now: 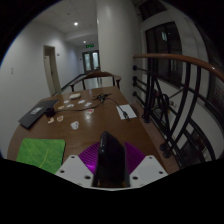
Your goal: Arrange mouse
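A black mouse (110, 162) stands on edge between my two fingers, and both purple pads (90, 157) press on its sides. My gripper (110, 150) is shut on it and holds it above the near end of a long wooden table (95, 125). A green mat (42, 151) lies on the table just ahead of the fingers to the left. The mouse hides the fingertips and the table right below it.
A dark laptop (32, 115) lies at the table's left edge. A small white cup (74, 123) and papers (125, 112) sit mid-table, with more small items further back. Chairs (100, 78) stand at the far end. A black railing (170, 100) runs along the right.
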Motion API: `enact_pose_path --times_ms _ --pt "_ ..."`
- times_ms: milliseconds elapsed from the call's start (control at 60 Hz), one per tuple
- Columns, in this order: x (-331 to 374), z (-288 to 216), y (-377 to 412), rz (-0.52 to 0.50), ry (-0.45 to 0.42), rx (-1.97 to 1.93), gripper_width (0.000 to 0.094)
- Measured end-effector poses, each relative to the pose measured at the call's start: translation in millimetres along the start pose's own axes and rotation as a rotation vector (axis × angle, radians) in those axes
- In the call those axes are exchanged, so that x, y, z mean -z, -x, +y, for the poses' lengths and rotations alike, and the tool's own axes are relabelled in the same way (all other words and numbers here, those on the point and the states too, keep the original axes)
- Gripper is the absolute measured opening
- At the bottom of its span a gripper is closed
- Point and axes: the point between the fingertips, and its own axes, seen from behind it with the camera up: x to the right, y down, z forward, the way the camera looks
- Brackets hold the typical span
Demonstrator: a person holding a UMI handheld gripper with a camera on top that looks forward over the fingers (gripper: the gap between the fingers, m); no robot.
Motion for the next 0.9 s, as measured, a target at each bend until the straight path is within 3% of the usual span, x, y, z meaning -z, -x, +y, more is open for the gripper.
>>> enact_pose_path --times_ms 117,233,300,533,617,700,900 --pt "1.4 -6.0 1.1 -0.001 -0.049 0.067 0.0246" --pt "16.2 -8.4 -1.4 0.032 -0.065 0.057 0.0213" --pt "42.8 -29.6 10.3 0.033 -0.136 0.097 0.0212" --pt "141.7 -97.4 164.0 -0.073 -0.318 0.191 0.0213" --pt "127.7 -78.6 218.0 -0.106 -0.293 0.181 0.0213" --pt "96.9 -29.3 254.1 -0.133 -0.196 0.164 0.0213" --pt "57.2 39.5 263.7 -0.092 -0.060 0.170 0.0217"
